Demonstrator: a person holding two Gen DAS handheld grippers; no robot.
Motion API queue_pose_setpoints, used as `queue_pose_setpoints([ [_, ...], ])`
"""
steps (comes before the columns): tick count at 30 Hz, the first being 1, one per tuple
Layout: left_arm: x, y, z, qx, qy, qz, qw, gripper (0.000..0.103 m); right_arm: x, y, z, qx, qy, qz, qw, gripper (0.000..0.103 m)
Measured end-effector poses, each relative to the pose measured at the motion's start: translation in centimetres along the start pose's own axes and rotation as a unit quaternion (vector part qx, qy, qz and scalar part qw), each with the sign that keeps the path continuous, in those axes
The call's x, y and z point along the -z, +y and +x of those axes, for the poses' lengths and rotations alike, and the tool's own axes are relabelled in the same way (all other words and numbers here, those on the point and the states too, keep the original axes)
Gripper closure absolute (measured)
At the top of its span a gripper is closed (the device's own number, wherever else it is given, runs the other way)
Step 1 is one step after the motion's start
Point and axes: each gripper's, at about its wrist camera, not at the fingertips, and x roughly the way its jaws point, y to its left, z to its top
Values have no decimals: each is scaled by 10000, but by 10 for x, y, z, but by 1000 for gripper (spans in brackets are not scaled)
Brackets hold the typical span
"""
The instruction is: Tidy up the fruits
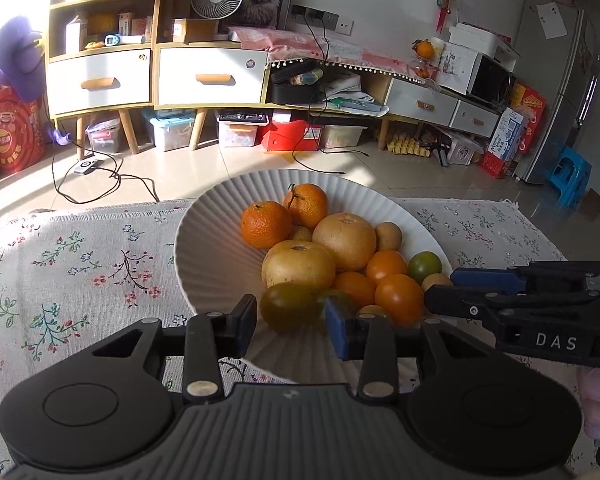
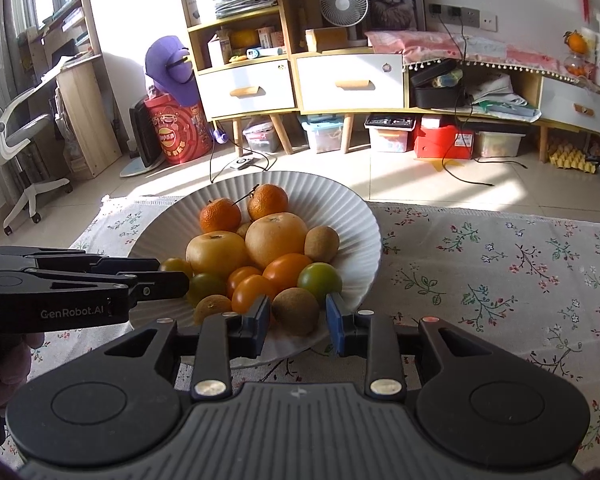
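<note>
Releasing fruit into the white bowl [image 2: 364, 216] on the bench — left gripper [image 1: 290, 320] parted around a greenish tomato [image 1: 288, 306], right gripper [image 2: 298, 316] parted around a kiwi [image 2: 296, 310]; next, withdraw cleanly.

A lived-in home living room — a low wooden sideboard with white drawers [image 2: 350, 82], a framed cat picture [image 2: 392, 0], a white desk fan [image 2: 343, 4], a floral tablecloth [image 2: 500, 272] — and a tall grey fridge [image 1: 564, 92].

Both tongs, left [image 1: 290, 316] and right [image 2: 298, 316], angle downward, jaws slightly parted.
</note>
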Motion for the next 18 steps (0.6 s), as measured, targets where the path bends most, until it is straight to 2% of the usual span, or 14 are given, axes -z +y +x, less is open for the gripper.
queue_pose_setpoints([
  [2,0,-1,-3,-25,-28,2,10000,67,0,1,-1,26,-11,0,10000,61],
  [6,0,-2,-13,-138,-68,-27,9999,53,0,2,-5,22,-3,26,10000,55],
  [10,0,-6,-27,-409,-71,-38,9991,35,2,-1,-17,97,-48,152,9998,42],
  [18,19,-19,-61,-879,196,-445,9949,10,12,-4,-41,624,127,412,9971,24],
])
